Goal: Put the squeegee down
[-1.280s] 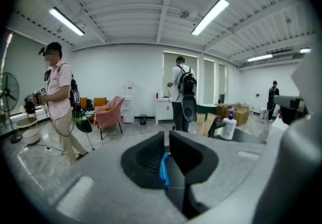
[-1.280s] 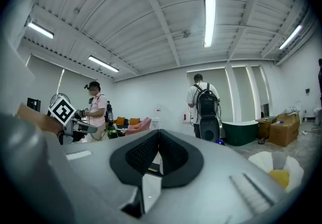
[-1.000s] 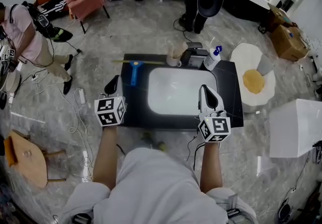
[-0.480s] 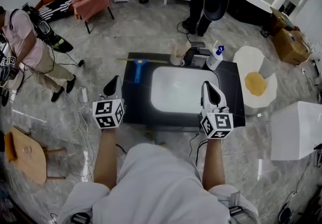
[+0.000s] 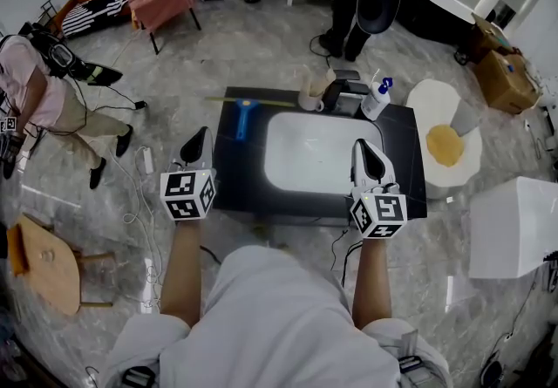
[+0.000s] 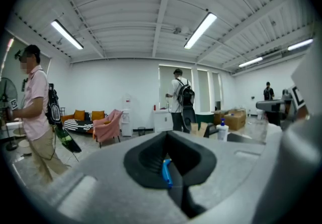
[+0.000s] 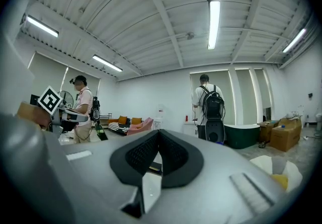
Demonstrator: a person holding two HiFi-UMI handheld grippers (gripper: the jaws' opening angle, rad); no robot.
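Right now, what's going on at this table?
A person stands at a black table with a hand-held gripper in each hand. The squeegee with the blue handle lies flat on the table's far left part, beside the white tray, and nothing holds it. The left hand-held gripper and the right hand-held gripper hover at the near edge, both shut and empty. The put-down looks done.

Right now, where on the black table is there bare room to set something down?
Free on the black table: the right strip between the white panel and the right edge, and the left front corner, nearer than the blue squeegee. Crowded: the back edge, with the cup, dark box and spray bottle.
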